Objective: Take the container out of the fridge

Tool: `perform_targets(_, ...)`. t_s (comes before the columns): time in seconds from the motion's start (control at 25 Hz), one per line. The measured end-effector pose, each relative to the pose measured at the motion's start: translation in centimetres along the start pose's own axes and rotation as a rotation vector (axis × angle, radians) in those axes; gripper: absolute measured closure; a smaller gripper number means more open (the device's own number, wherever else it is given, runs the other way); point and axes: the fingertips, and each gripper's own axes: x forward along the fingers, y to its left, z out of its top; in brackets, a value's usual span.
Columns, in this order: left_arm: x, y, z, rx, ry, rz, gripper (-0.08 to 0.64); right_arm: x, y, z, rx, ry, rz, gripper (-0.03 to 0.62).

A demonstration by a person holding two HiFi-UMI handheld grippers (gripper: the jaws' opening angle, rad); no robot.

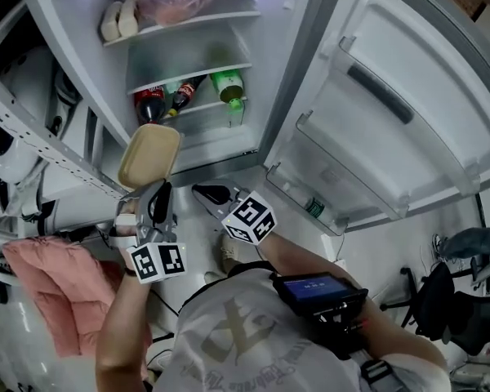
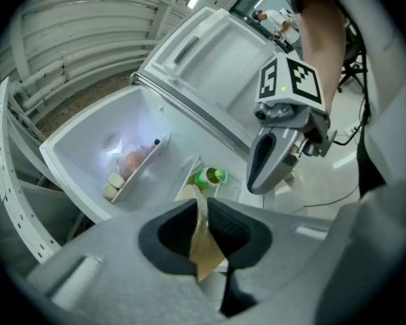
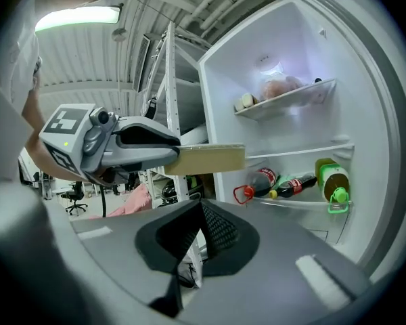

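Clamping the jaws of the left gripper (image 2: 200,212) on one thin edge of the tan container (image 1: 149,155), with the rest of it sticking out flat beyond the tips. Holding it already outside the fridge (image 1: 298,64), just off the open compartment's left wall. Carrying the right gripper (image 3: 197,215) alongside, jaws pressed together on nothing. Judging the container as light, stiff and smooth-sided, likely plastic: easy to lift, but apt to swivel or slip when pinched at a rim only. Favouring a deeper bite across the short side, or supporting the far end. Leaving the bottles (image 1: 180,96) lying on their shelf behind.
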Motion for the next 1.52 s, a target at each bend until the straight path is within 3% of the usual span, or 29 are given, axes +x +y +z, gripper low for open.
perform_targets(0.56, -8.5, -2.9, -4.5, -0.062, 0.091, 0.063, 0.511, 1.2, 6.3, -0.4, -0.049, 0.012, 0.115, 0.584)
perform_targets(0.92, -14.6, -4.0, -10.6, -0.131, 0.261, 0.139, 0.511, 5.4, 12.1, -0.6, -0.088, 0.038, 0.286, 0.584)
perform_targets(1.24, -19.8, -5.8, -15.8, -0.236, 0.412, 0.203, 0.511, 8.0, 16.6, -1.0, -0.114, 0.060, 0.419, 0.584)
perform_targets(1.52, -23.2, -7.2, -18.8, -0.331, 0.503, 0.273, 0.511, 9.0, 18.3, -1.8, -0.133, 0.083, 0.469, 0.584)
